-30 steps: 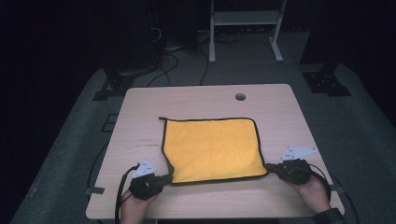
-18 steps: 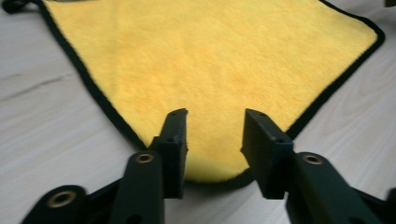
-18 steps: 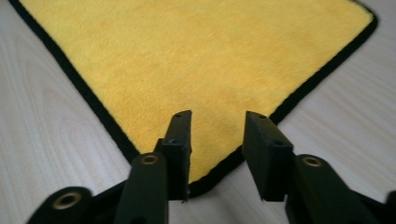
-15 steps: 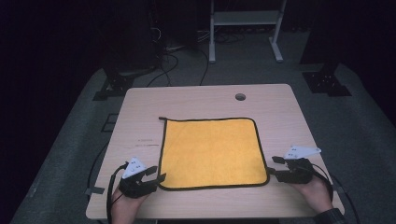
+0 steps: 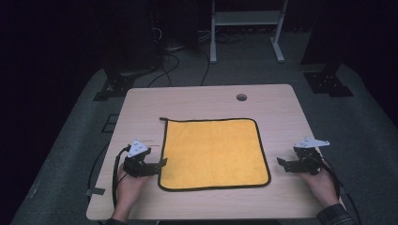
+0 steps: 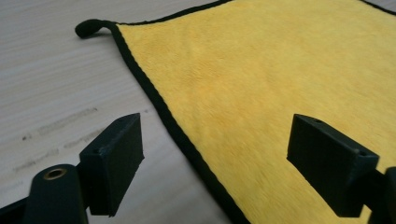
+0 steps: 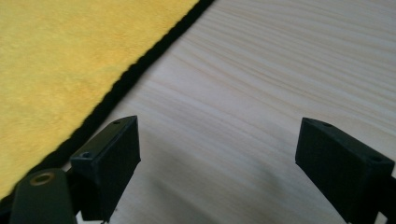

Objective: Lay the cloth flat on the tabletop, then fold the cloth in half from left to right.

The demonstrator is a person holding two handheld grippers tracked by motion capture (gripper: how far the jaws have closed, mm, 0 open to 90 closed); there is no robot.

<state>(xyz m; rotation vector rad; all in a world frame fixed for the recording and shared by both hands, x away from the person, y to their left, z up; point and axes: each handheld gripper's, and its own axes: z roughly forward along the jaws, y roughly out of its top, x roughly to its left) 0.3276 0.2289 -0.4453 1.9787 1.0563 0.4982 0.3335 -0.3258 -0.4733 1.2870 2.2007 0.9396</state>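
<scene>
The surface [image 5: 206, 101] is a pale wood top with fine grain, standing on grey carpet in a dark room. A small round hole [image 5: 241, 97] sits near its far edge, beyond the cloth's far right corner. Behind the surface, black cables [image 5: 176, 54] trail over the floor, and the legs of a white frame [image 5: 244, 28] rise beyond them; dark stand bases rest on the carpet off the far left and far right corners.

A yellow cloth [image 5: 213, 151] with black edging lies flat and spread out on the middle of the surface, with a short black loop [image 6: 88, 28] sticking out at its far left corner.

The left hand-held gripper [image 5: 157, 165] rests just beside the cloth's left edge near the front left corner, jaws spread wide and holding nothing; in the left gripper view the black hem runs between them. The right hand-held gripper [image 5: 283, 164] sits off the cloth's right edge, near but apart, jaws likewise parted over bare wood, empty. Faint grey smudges [image 6: 60, 128] mark the wood left of the cloth.
</scene>
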